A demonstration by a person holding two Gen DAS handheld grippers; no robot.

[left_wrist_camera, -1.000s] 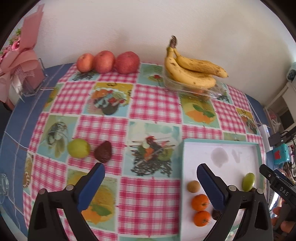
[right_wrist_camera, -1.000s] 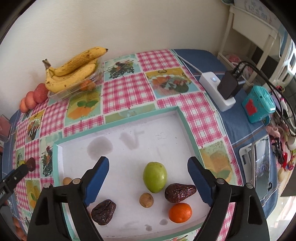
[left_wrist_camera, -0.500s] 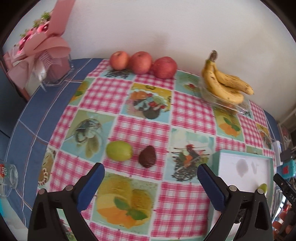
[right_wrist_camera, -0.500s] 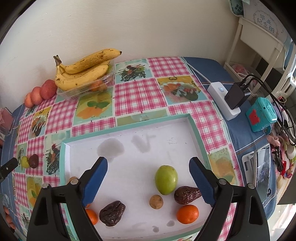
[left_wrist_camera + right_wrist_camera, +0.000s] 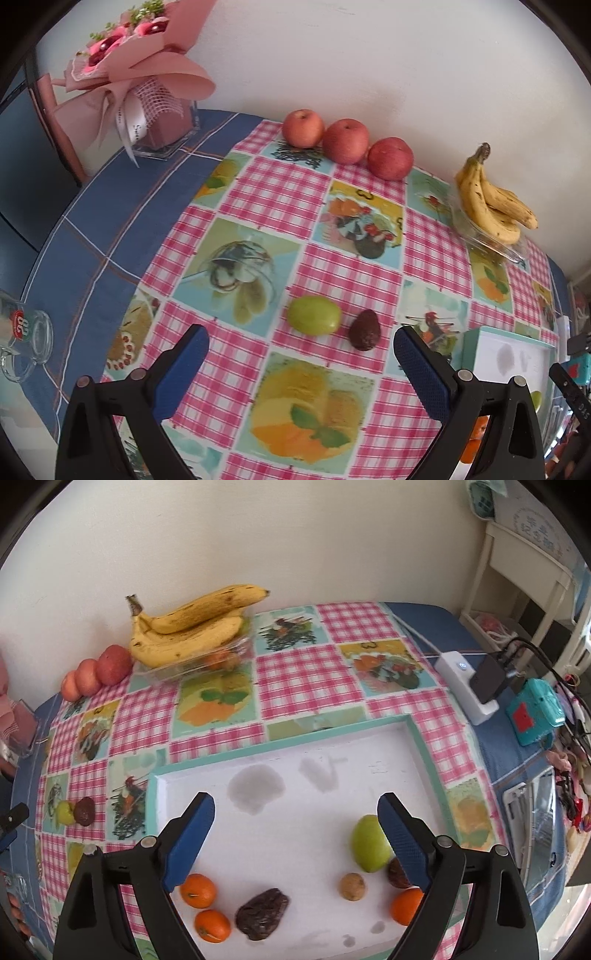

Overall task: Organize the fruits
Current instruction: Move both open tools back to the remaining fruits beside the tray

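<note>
With the left gripper (image 5: 301, 352) spread wide and empty, the green fruit (image 5: 314, 315) and dark fruit (image 5: 365, 329) lie touching just ahead between its fingers on the bench, so closing could catch both or knock one rolling, while the right gripper (image 5: 297, 823) hangs open over the tray (image 5: 424, 738).

A plum (image 5: 314, 315) lies left of an avocado (image 5: 365, 329) on the tablecloth (image 5: 258, 192), apples (image 5: 346, 141) behind them.

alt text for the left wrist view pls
The open left gripper hovers above a green fruit and a dark brown fruit lying side by side on a checked tablecloth; three apples and bananas line the wall.
</note>
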